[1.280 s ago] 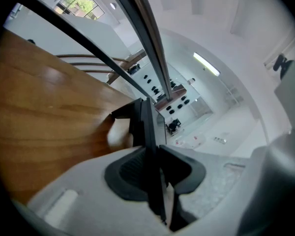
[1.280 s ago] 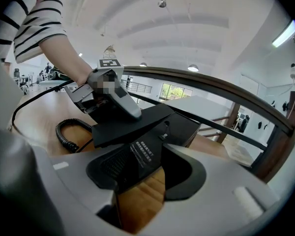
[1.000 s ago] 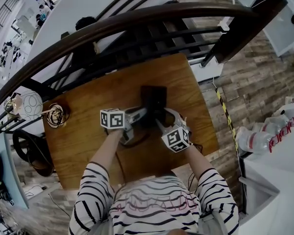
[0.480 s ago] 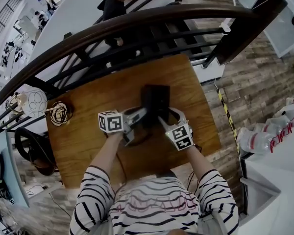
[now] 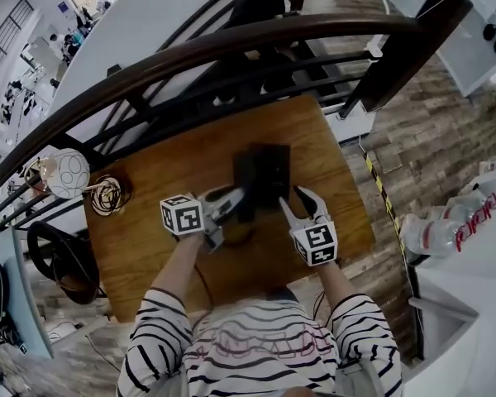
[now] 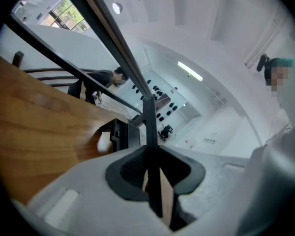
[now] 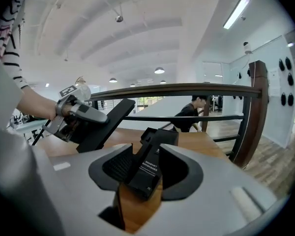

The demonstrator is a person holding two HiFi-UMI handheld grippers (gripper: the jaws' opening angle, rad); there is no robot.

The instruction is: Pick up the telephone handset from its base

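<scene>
A black handset (image 5: pixel 245 180) is held in the left gripper (image 5: pixel 234 198) over a wooden table (image 5: pixel 149 180), just beside the black base (image 5: pixel 273 170).

Left hand-held gripper (image 5: pixel 236 197) clamped; right hand-held gripper (image 5: pixel 297 198) jaws apart, just narrowing, gripping nothing.

tiny white print on the base (image 7: pixel 148 168), unreadable
</scene>
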